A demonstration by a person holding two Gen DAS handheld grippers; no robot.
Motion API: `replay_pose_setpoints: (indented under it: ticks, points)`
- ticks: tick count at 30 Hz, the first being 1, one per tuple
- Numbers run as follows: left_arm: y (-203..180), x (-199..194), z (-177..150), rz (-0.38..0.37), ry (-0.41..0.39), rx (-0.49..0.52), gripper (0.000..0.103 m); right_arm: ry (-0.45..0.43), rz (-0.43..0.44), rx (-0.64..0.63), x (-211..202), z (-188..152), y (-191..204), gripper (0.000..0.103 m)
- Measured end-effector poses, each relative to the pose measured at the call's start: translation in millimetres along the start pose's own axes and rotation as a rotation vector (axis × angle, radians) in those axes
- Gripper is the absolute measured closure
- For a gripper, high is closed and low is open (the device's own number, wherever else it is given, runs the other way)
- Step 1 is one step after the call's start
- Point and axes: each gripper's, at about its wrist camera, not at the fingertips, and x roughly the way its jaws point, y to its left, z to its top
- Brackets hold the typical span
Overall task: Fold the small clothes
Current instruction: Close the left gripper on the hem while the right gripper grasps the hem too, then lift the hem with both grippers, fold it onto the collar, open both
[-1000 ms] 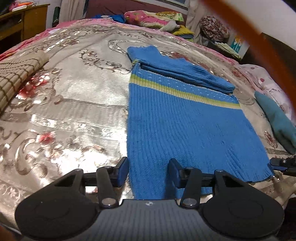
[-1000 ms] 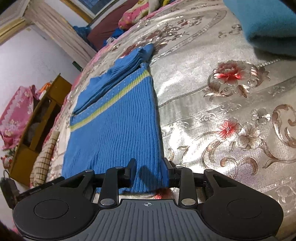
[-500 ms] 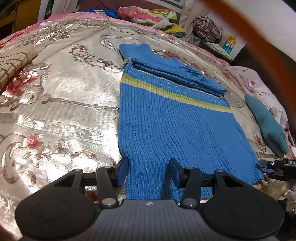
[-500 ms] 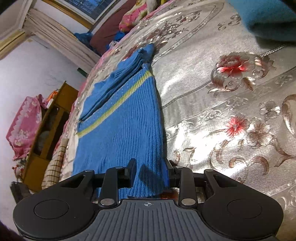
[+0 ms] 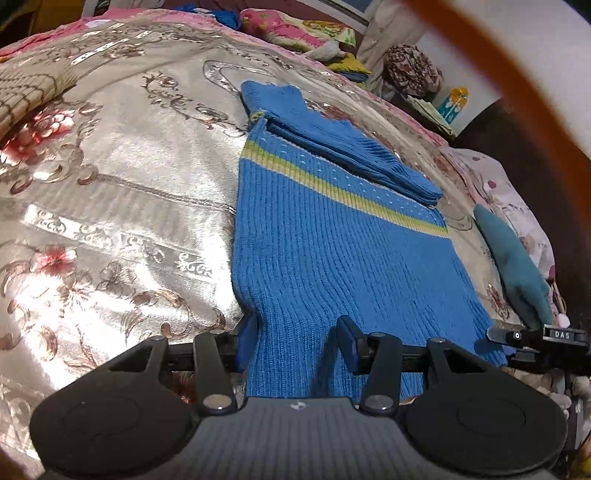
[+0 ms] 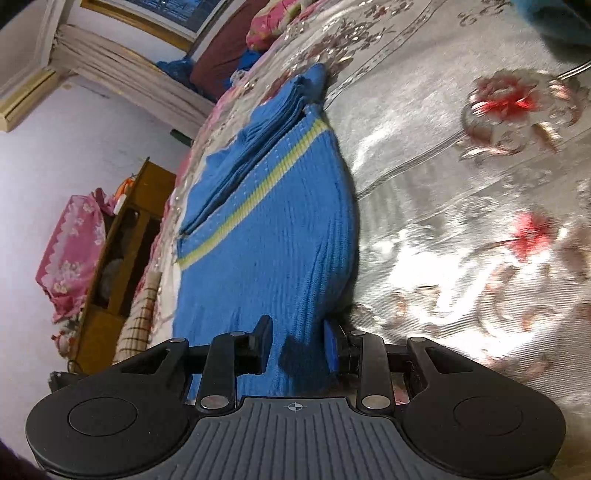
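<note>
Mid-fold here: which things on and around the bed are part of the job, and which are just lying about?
Part of the job:
blue sweater
left gripper, at its near hem
right gripper, at its near hem

Lying about:
teal cloth
checked cloth
pink floral pillow
wooden cabinet

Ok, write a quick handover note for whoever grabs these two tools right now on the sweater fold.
Left tool: at the near-left hem corner of the blue sweater, fabric between the fingers, grip not confirmed.
Right tool: at the near-right hem corner, same doubt.
Sweater lies flat on the bedspread, sleeves already folded across the top.
Left: probably bring the hem up to the sleeves, then smooth.
</note>
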Motion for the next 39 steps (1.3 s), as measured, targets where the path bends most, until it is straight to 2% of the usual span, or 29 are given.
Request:
replay_pose_setpoints:
  ticks: [4,11,12,13,15,17,23,29,32,39]
  points:
    - [7,-5,-1,-0.03,0.022,-0.011,0.053,0.016,-0.001,-0.023,0,-1,4,0.073]
    - [5,6,9,-0.053,-0.006,-0.047,0.056,0.007,0.021,0.012,6,-1,2,0.073]
    - [4,7,10,-0.055,-0.004,-0.042,0.06,0.005,0.019,0.005,7,0,4,0.073]
    - [3,8,11,-0.05,0.003,-0.036,0.07,0.006,0.018,0.002,7,0,4,0.073]
    - [3,11,13,-0.058,0.025,-0.044,0.083,0.009,0.02,0.012,7,0,4,0.077]
    - [4,13,14,-0.095,0.03,-0.065,0.085,0.008,0.032,0.025,7,1,4,0.085]
    - [-6,10,33,-0.186,-0.027,-0.07,0.087,-0.04,0.126,0.058,6,14,14,0.09]
    - [-9,13,79,-0.266,-0.113,-0.09,0.087,-0.137,0.245,0.094,2,51,32,0.091]
    - [-10,20,109,-0.273,-0.162,-0.075,0.087,-0.187,0.284,0.109,7,79,40,0.091]
    - [0,50,169,-0.243,-0.237,-0.081,0.087,-0.268,0.279,0.109,40,147,52,0.091]
